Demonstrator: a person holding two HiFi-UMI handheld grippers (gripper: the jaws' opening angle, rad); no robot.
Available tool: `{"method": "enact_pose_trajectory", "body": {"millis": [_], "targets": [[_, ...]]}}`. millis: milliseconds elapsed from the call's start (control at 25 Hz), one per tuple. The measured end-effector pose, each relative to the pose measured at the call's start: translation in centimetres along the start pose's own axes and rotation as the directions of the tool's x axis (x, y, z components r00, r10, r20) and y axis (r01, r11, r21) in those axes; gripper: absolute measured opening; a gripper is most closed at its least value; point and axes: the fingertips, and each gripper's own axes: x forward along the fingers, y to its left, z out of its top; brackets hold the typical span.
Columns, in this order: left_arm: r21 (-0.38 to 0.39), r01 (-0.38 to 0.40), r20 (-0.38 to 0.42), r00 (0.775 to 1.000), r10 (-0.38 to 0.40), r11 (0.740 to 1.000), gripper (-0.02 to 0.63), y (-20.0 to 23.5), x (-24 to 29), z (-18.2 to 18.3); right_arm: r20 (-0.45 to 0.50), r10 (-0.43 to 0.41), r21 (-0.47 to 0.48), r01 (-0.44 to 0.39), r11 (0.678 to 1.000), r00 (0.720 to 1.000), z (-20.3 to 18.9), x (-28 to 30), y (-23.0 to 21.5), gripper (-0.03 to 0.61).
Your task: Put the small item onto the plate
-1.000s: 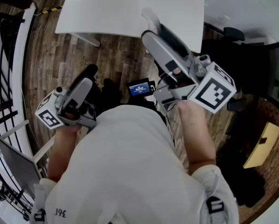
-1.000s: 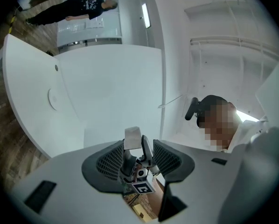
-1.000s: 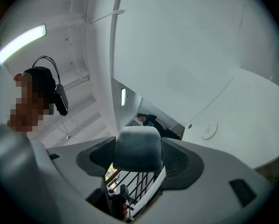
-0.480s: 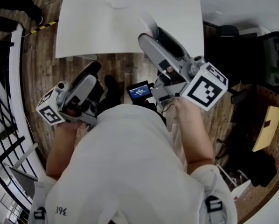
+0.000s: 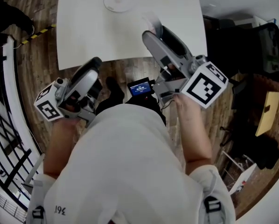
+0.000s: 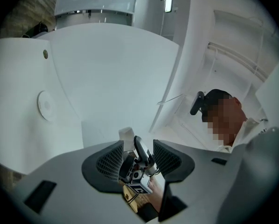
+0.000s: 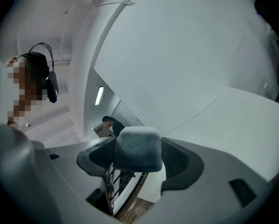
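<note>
Nearest the body, the left hand-held gripper [image 5: 93,63] hangs over the wood floor [image 5: 46,55], short of the counter's [image 5: 83,36] near edge. Its jaws stand well apart with nothing between them.

Farther out at 1 o'clock from it, the right hand-held gripper [image 5: 153,28] reaches over the counter's near edge. Its jaws are closed on the small item [image 5: 151,18], a pale, rounded block. Its own view shows the block [image 7: 138,148] seated square between the two pads, filling the gap.

In the head view the block sticks out past the jaw tips. Its long axis seems to run with the gripper's own line, pointing toward 11 o'clock, though the block is too small there to be sure.

Farthest off, the plate [image 5: 117,1] lies flat on the counter near its far edge. It sits at about 10 o'clock from the held block, well apart from it, and it is bare. Being round, it has no long axis to match.

The right arm is the nearer one to the plate and already carries the load. So the carry looks to run forward and leftward across the counter, then down.
</note>
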Motion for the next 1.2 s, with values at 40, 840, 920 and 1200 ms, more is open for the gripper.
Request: {"method": "enact_pose_trajectory", "body": {"millis": [40, 840, 920, 1200], "targets": [[-0.007, 0.001, -0.005, 1.0, -0.001, 1.0, 0.199, 0.2, -0.3, 0.3, 0.001, -0.009, -0.003, 0.009, 1.0, 1.0, -0.1, 0.3, 0.0, 0.308], [0.013, -0.112, 0.062, 0.992, 0.111, 0.994, 0.199, 4.8, 1.0, 3.0, -0.142, 0.003, -0.021, -0.006, 1.0, 0.99, -0.5, 5.8, -4.8, 0.308], [0.004, -0.12, 0.063, 0.991, 0.119, 0.993, 0.199, 5.5, 1.3, 3.0, -0.159, 0.0, -0.018, -0.002, 1.0, 0.987, -0.6, 6.3, -5.6, 0.308], [-0.025, -0.134, 0.052, 0.989, 0.135, 0.991, 0.199, 8.5, 2.3, 2.7, -0.251, -0.081, -0.048, 0.071, 0.996, 0.965, -2.3, 8.1, -10.1, 0.308]]}}
